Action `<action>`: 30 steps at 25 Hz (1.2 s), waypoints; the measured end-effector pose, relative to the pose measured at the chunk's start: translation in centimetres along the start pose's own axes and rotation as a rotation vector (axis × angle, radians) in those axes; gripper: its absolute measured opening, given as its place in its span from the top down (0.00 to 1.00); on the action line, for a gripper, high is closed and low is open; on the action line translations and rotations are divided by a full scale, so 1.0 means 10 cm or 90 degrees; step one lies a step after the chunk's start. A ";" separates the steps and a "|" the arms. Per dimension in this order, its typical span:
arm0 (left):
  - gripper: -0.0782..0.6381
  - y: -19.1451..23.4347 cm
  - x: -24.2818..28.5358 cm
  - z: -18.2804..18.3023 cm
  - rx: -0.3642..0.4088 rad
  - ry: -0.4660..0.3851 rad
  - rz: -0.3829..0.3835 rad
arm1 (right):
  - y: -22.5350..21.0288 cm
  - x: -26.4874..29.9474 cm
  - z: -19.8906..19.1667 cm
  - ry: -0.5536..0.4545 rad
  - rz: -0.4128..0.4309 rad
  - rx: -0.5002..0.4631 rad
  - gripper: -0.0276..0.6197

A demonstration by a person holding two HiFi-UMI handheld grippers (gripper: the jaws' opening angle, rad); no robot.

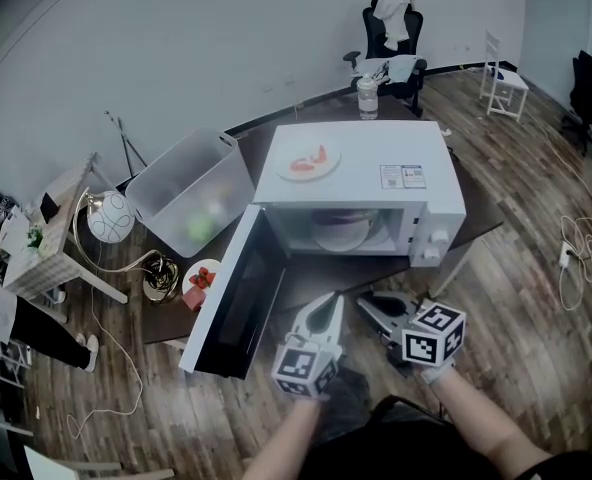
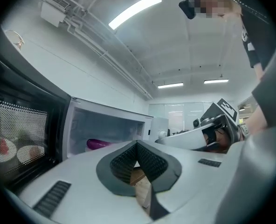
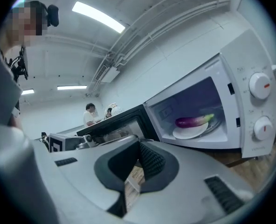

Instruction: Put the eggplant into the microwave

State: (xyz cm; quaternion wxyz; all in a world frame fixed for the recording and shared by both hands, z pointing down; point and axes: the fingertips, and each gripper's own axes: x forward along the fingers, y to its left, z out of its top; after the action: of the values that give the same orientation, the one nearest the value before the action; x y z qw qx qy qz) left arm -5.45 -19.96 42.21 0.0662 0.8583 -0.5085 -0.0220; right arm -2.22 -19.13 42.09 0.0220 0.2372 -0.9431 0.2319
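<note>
Glossy purple eggplant [image 3: 192, 121] on round white plate [image 3: 182, 135] inside open white microwave [image 1: 366, 193]; left claw [image 2: 137, 143] and right claw [image 3: 139, 144] clenched empty, delivery apparently done.

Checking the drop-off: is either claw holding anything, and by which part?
Nothing is held. The left claw and right claw are both shut and empty; the eggplant lies on the plate inside the microwave.

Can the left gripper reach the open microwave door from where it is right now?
Probably yes. The door hangs wide open right beside the left gripper, and nothing stands between them.
</note>
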 end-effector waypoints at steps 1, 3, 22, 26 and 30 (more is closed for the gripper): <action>0.89 -0.02 -0.01 0.01 -0.004 0.000 0.001 | 0.02 -0.02 0.01 -0.001 -0.002 -0.009 0.96; 0.89 -0.05 -0.04 0.03 -0.012 -0.001 0.005 | 0.07 -0.06 0.06 -0.007 -0.006 -0.026 0.96; 0.89 -0.29 -0.42 0.09 -0.024 -0.011 0.050 | 0.35 -0.39 -0.05 -0.004 -0.042 -0.142 0.96; 0.89 -0.34 -0.48 0.10 -0.017 -0.010 0.049 | 0.37 -0.40 -0.09 -0.006 -0.040 -0.130 0.96; 0.89 -0.31 -0.56 0.09 -0.016 -0.003 0.053 | 0.41 -0.36 -0.12 -0.005 -0.034 -0.119 0.96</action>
State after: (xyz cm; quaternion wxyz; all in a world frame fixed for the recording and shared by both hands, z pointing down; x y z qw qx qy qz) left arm -5.53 -13.62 40.77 0.0767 0.8353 -0.5438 -0.0275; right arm -1.03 -13.81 40.87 0.0464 0.2601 -0.9540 0.1415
